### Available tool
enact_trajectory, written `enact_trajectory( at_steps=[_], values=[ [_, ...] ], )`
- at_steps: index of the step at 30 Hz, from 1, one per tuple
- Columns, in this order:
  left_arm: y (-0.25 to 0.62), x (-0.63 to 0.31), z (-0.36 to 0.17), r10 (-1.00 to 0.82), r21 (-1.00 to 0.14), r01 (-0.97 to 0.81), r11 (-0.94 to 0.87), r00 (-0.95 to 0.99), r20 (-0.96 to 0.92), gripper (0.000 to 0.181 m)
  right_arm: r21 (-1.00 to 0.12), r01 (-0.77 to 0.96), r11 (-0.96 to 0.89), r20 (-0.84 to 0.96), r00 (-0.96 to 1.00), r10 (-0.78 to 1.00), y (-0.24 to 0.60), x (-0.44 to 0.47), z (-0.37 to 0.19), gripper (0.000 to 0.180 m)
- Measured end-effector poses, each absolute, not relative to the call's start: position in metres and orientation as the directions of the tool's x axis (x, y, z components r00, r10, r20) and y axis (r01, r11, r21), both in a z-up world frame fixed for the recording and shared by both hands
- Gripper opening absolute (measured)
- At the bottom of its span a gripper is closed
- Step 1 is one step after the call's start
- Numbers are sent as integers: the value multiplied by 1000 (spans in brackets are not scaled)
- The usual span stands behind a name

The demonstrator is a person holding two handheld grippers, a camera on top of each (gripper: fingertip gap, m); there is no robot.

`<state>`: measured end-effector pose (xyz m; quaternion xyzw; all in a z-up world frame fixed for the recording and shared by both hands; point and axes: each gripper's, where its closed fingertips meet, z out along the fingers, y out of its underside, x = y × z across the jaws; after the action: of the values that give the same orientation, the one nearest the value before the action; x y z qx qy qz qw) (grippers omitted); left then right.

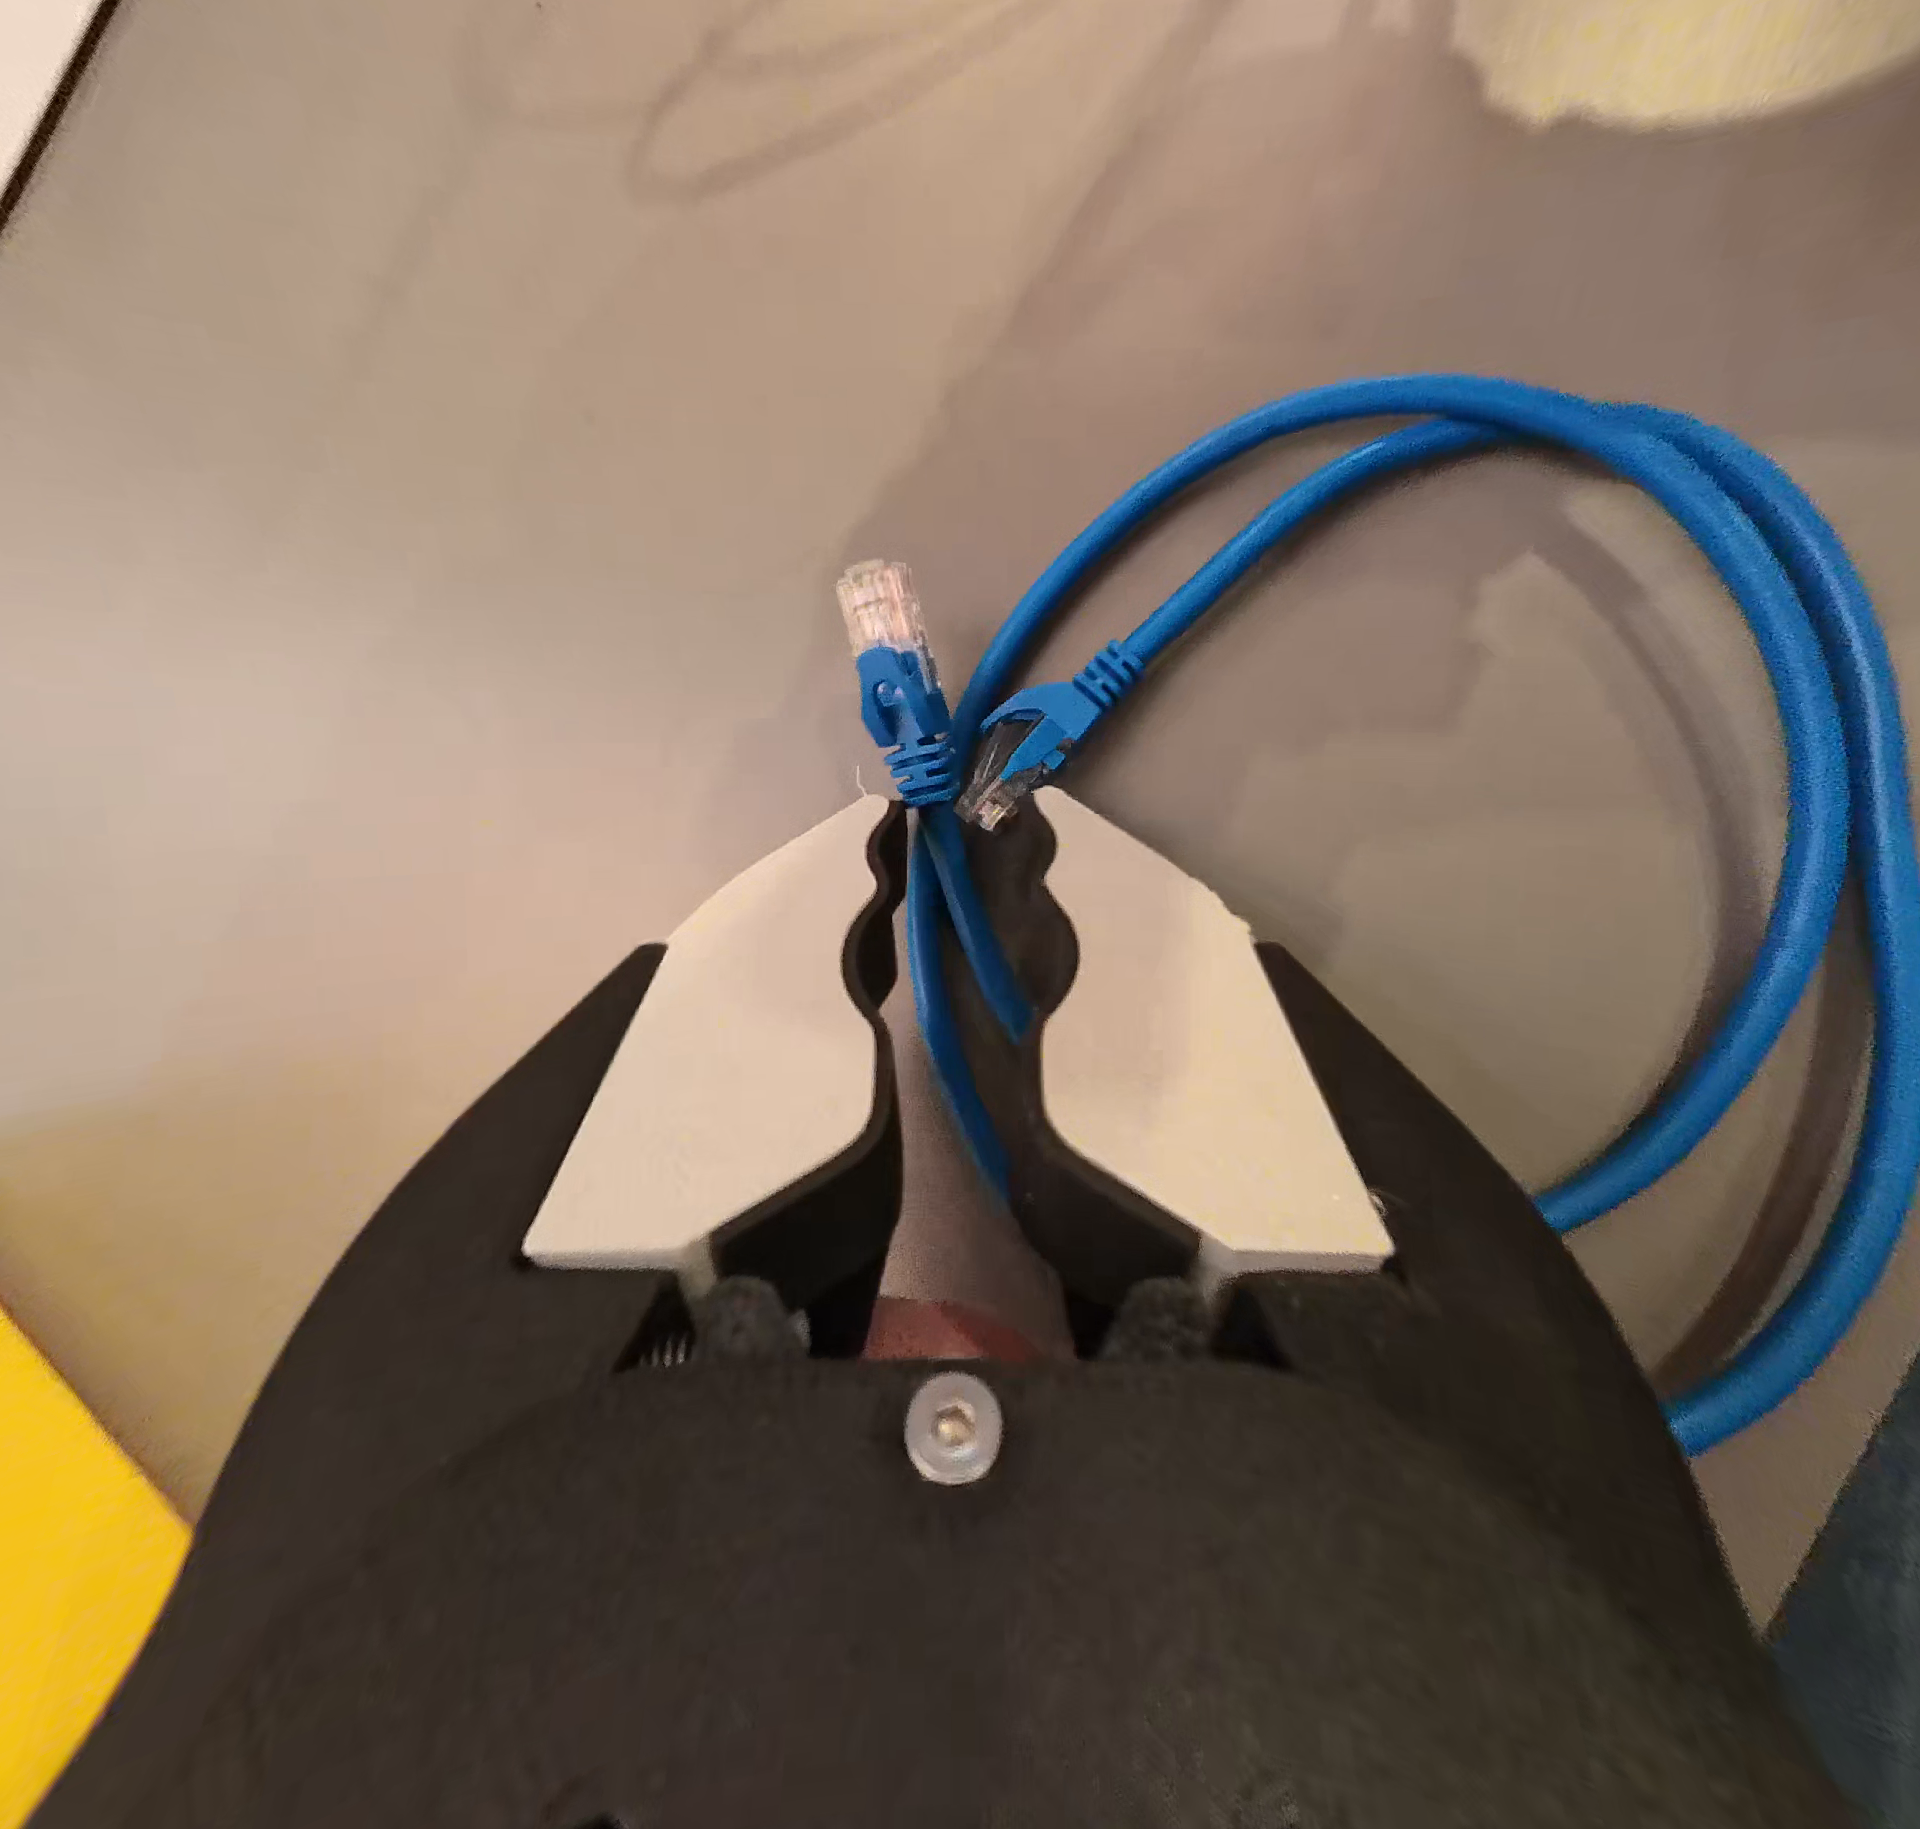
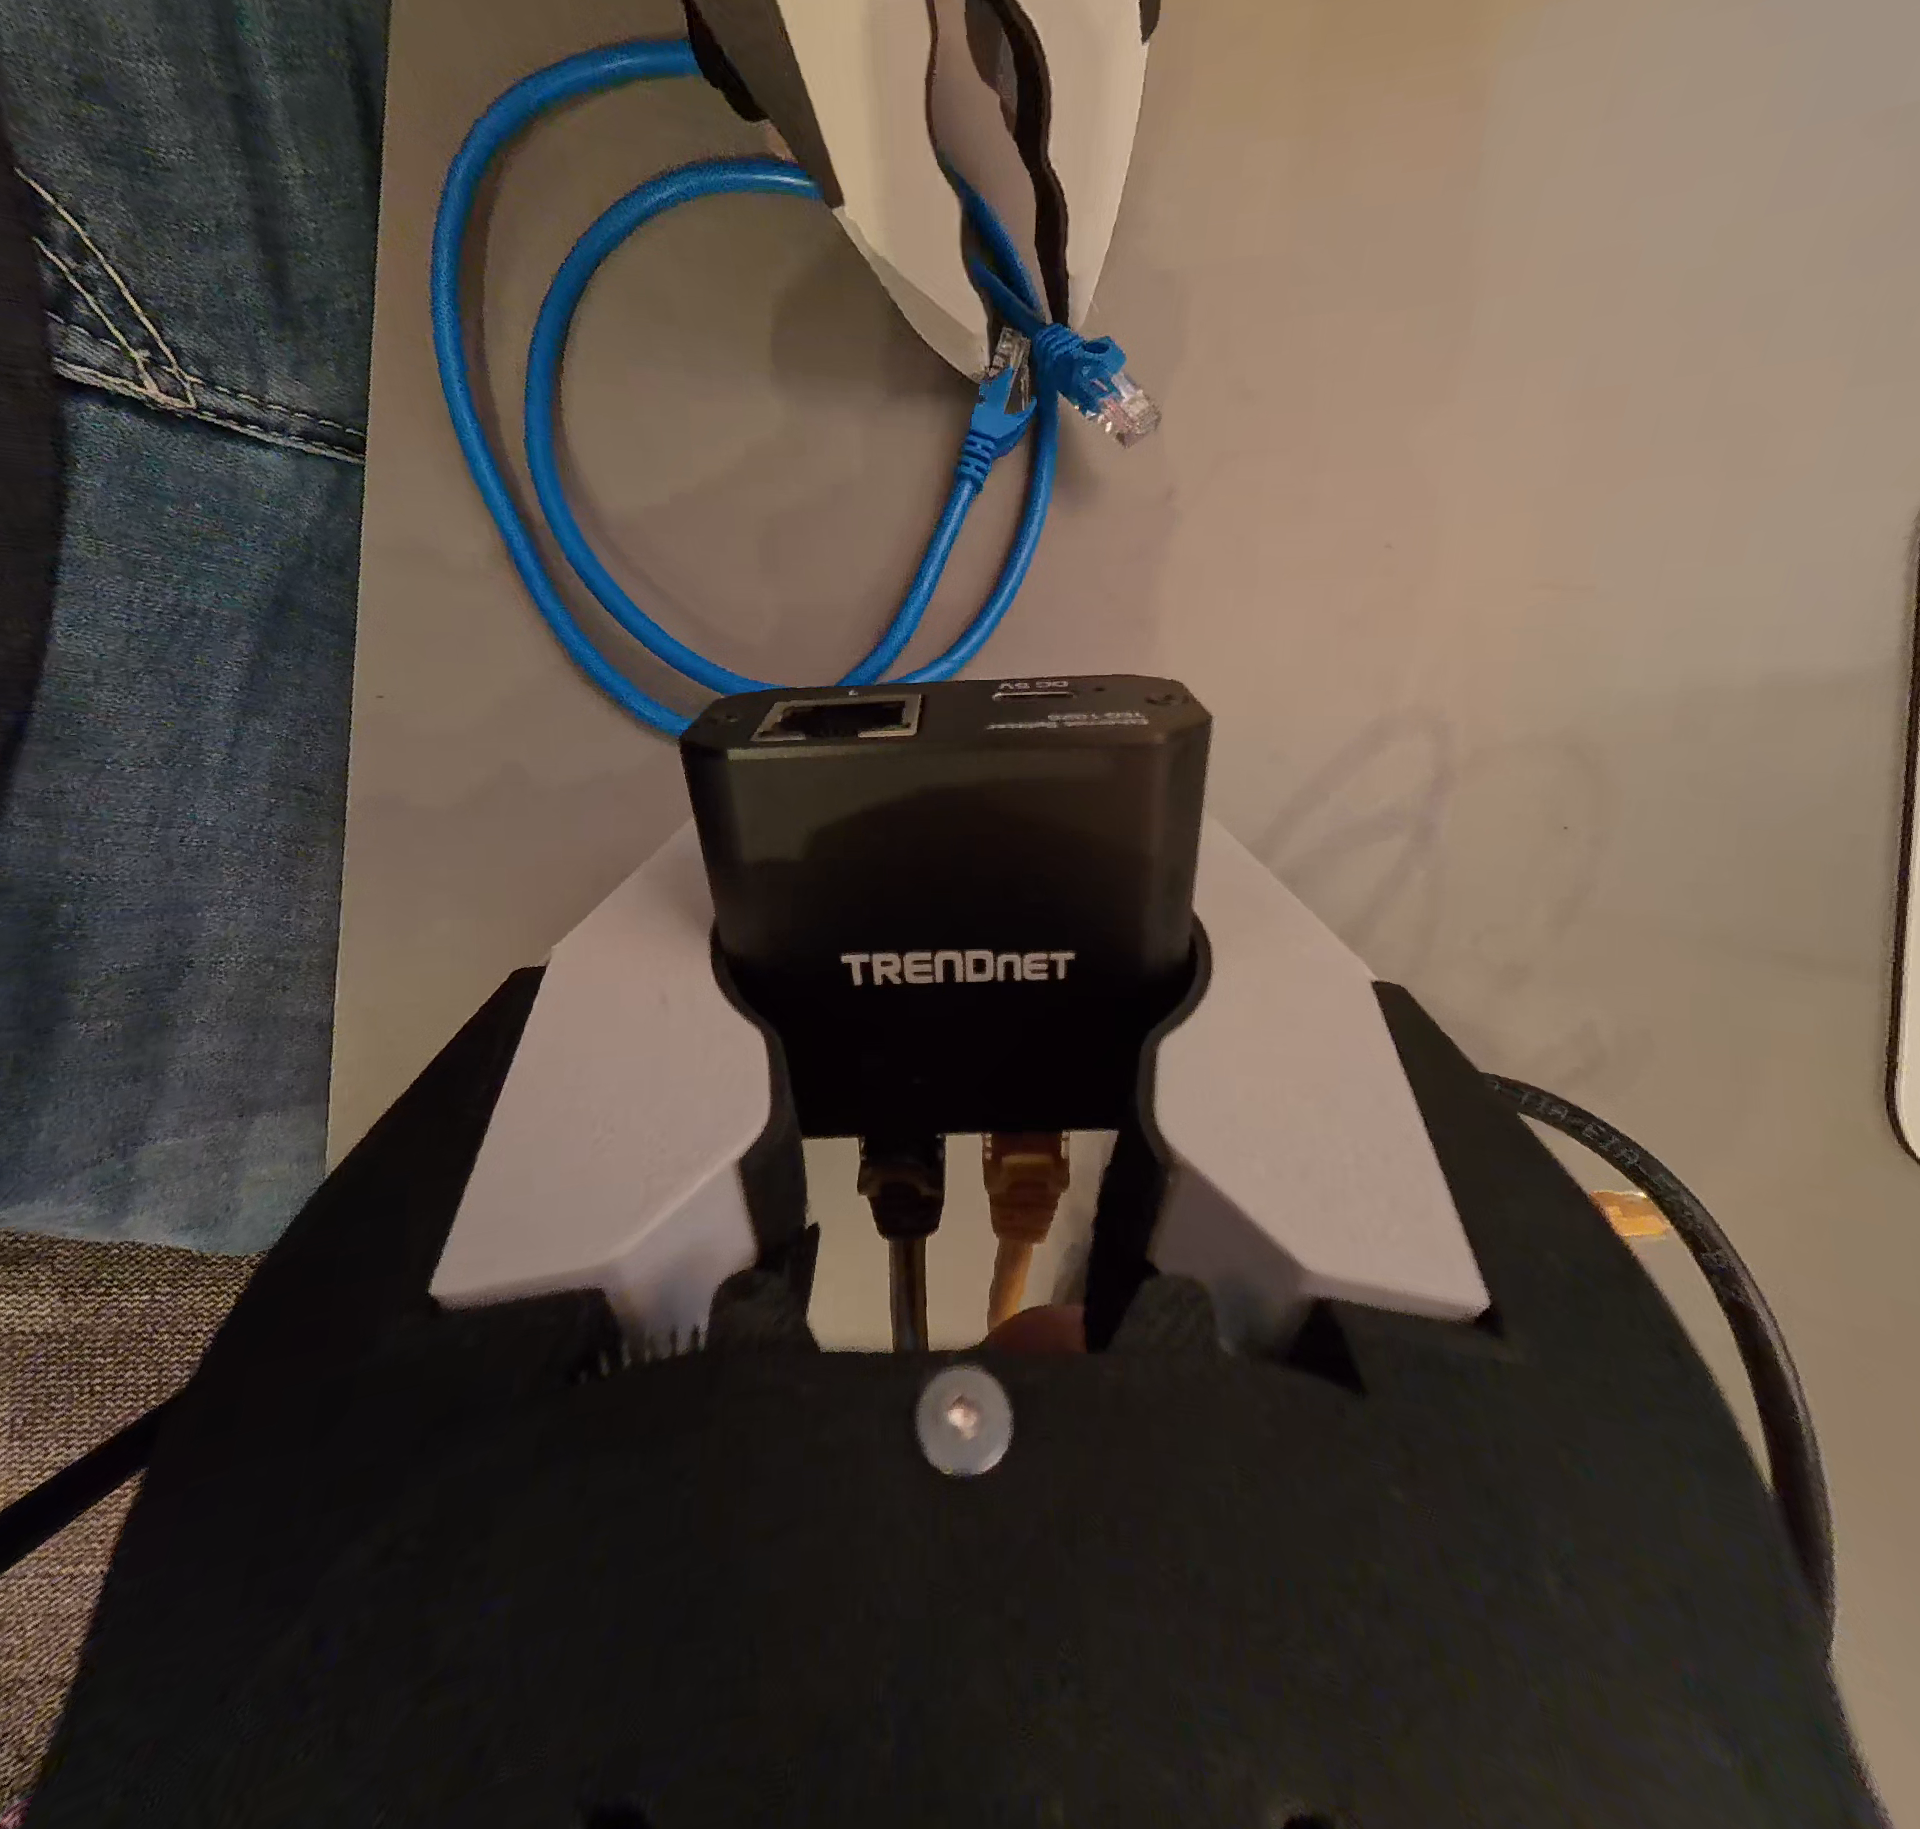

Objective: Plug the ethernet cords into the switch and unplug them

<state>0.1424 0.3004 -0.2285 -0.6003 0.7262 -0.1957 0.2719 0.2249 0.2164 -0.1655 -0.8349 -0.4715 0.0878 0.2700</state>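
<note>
A blue ethernet cord (image 1: pixel 1621 491) lies in a loop on the grey table (image 1: pixel 416 532); it also shows in the right wrist view (image 2: pixel 488 408). My left gripper (image 1: pixel 961 811) pinches it narrowly just behind one clear plug (image 1: pixel 881 616), which points forward. The cord's other plug (image 1: pixel 1023 740) rests against the right fingertip. My right gripper (image 2: pixel 951 875) is shut on a black switch (image 2: pixel 935 823). The switch's empty port (image 2: pixel 836 719) faces the left gripper (image 2: pixel 1029 325). A black cord (image 2: pixel 902 1208) and a yellow cord (image 2: pixel 1023 1197) are plugged into its near side.
A person's leg in blue jeans (image 2: pixel 156 532) is beside the table's left edge. A yellow object (image 1: pixel 62 1519) sits at lower left, a pale fluffy thing (image 1: pixel 1558 13) at the far right. A white object (image 2: pixel 1910 844) and a black cable (image 2: pixel 1714 1280) lie right. The grippers' ends are close to 15 centimetres from one another.
</note>
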Motion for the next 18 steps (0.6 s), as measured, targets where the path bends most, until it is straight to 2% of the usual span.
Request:
enact_trajectory(
  at_steps=[8, 16, 18],
  values=[
    [301, 148, -218, -996, -699, -712, 61, -87, 1, 20, -546, 732, -407, 114, 546, 830, 216, 227, -161, 70],
    [305, 155, -215, -979, -726, -671, -150, -4, 206, 21, -543, 736, -404, 112, 540, 834, 216, 225, -162, 70],
    [313, 154, -215, -985, -729, -669, -143, 21, 174, 22, -545, 734, -405, 112, 542, 833, 216, 226, -162, 70]
  ],
)
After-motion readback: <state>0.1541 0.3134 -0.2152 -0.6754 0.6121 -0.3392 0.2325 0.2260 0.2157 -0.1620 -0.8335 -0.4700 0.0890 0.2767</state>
